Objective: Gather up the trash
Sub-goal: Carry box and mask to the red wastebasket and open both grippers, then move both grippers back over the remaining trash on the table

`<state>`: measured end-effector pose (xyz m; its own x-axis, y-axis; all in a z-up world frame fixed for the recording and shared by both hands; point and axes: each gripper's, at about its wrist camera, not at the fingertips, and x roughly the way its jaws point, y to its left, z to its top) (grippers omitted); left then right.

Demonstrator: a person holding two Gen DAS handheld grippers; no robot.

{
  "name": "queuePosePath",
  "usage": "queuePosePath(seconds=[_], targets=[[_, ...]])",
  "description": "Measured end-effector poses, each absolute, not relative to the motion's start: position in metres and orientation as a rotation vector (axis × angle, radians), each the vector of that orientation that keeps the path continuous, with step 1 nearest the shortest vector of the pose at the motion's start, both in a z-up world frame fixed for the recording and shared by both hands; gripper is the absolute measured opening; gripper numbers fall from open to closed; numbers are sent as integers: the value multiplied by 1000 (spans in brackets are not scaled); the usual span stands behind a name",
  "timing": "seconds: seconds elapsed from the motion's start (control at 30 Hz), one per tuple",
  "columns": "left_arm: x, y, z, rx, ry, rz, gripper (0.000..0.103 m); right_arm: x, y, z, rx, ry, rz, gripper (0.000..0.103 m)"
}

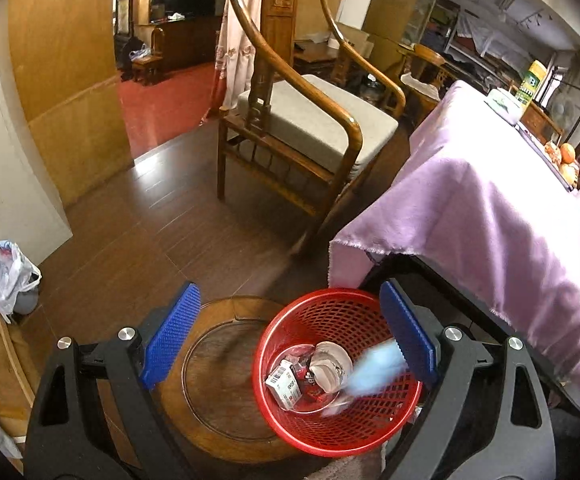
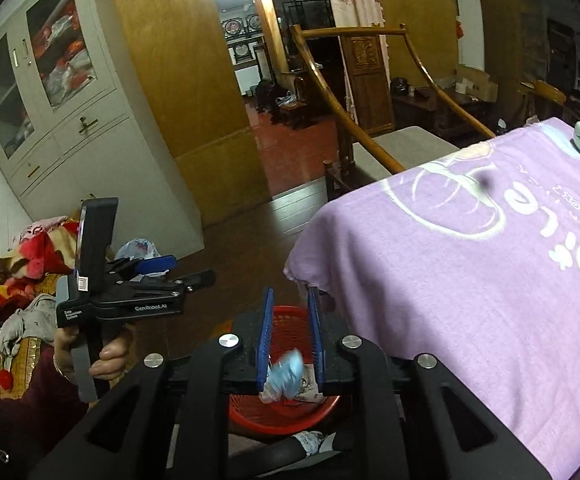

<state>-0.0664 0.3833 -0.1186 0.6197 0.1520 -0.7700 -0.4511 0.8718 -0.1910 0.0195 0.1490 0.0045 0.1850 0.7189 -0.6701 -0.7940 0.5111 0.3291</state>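
A red mesh waste basket (image 1: 290, 428) stands on a round wooden stool (image 1: 217, 384) beside the purple-covered table. It holds a small carton (image 1: 283, 386), a crushed white cup (image 1: 330, 368) and wrappers. A blurred light-blue piece of trash (image 1: 374, 374) is in the air over the basket. My left gripper (image 1: 290, 344) is open and empty, above the basket and stool. In the right wrist view my right gripper (image 2: 292, 340) is open directly above the basket (image 2: 257, 412), with the blue trash (image 2: 285, 376) loose between and below its pads, blurred. The left gripper (image 2: 157, 268) shows there at left, in a hand.
The table with a purple cloth (image 1: 490, 208) fills the right, carrying a tin (image 1: 530, 84), a pale container and fruit. A wooden armchair (image 1: 310, 128) stands behind the basket. A bagged bin (image 1: 7, 276) sits by the left wall. A white cabinet (image 2: 69, 120) and piled blankets (image 2: 21, 272) are at left.
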Motion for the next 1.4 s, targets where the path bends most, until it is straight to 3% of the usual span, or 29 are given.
queuePosePath(seconds=[0.77, 1.13, 1.4], targets=[[-22, 282, -78, -219, 831, 251, 88, 50, 21, 11, 103, 772, 880, 49], [31, 164, -58, -82, 848, 35, 91, 67, -108, -5, 248, 686, 623, 68], [80, 77, -60, -49, 869, -144, 91, 82, -198, -32, 355, 692, 444, 70]])
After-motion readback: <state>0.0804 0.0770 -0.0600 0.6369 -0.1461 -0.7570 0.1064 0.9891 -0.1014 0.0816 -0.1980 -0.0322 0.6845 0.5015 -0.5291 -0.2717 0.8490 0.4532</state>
